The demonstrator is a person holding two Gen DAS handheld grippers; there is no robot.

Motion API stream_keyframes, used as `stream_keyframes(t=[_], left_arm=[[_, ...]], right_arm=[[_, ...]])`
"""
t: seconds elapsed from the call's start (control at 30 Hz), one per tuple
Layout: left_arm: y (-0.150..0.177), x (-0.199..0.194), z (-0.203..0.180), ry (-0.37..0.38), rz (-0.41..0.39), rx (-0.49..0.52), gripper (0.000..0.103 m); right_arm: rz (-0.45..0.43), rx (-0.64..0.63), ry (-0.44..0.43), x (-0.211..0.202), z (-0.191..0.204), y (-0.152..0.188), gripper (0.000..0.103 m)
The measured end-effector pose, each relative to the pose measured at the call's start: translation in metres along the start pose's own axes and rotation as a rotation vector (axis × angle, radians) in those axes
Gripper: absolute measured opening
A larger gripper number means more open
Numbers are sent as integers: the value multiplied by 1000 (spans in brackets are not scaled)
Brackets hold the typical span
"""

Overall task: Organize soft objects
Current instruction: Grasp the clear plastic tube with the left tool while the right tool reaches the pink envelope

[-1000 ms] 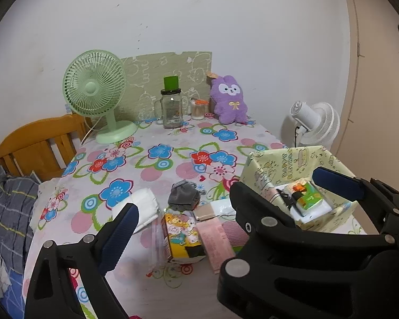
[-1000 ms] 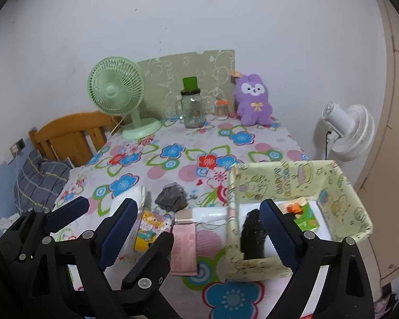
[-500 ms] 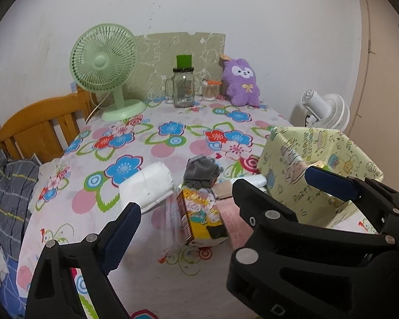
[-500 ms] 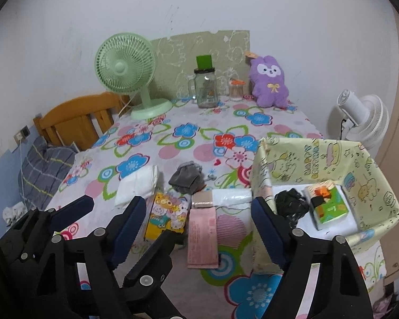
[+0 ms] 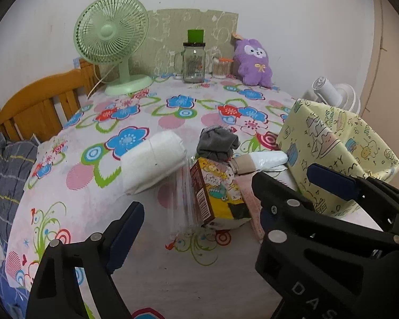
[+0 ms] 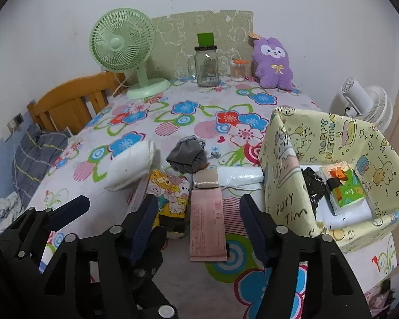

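Observation:
A white rolled cloth, a grey sock bundle, a cartoon tissue pack, a white plastic packet and a pink packet lie mid-table. A yellow patterned box at the right holds a black bag and a green pack. My left gripper is open above the tissue pack. My right gripper is open and empty above the pink packet.
At the table's far edge stand a green fan, a glass jar, a small swab jar and a purple plush. A wooden chair is at the left, a white fan at the right.
Both grippers have moved left and lower towards the pile of soft items. The box now sits further right in both views. Both grippers stay open.

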State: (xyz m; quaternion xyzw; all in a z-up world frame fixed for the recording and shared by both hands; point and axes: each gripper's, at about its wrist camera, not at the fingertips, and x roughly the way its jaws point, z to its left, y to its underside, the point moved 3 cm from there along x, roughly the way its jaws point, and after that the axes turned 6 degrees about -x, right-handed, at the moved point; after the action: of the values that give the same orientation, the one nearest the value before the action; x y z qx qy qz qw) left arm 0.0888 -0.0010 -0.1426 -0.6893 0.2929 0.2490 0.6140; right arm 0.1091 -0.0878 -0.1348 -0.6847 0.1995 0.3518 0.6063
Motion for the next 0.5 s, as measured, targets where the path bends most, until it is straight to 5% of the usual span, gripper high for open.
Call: stream_keyframes(t=[0.5], left_arm=[[13,23,3,12,65,9,88]], right_arm=[[82,65,-10,34,-2,16,53]])
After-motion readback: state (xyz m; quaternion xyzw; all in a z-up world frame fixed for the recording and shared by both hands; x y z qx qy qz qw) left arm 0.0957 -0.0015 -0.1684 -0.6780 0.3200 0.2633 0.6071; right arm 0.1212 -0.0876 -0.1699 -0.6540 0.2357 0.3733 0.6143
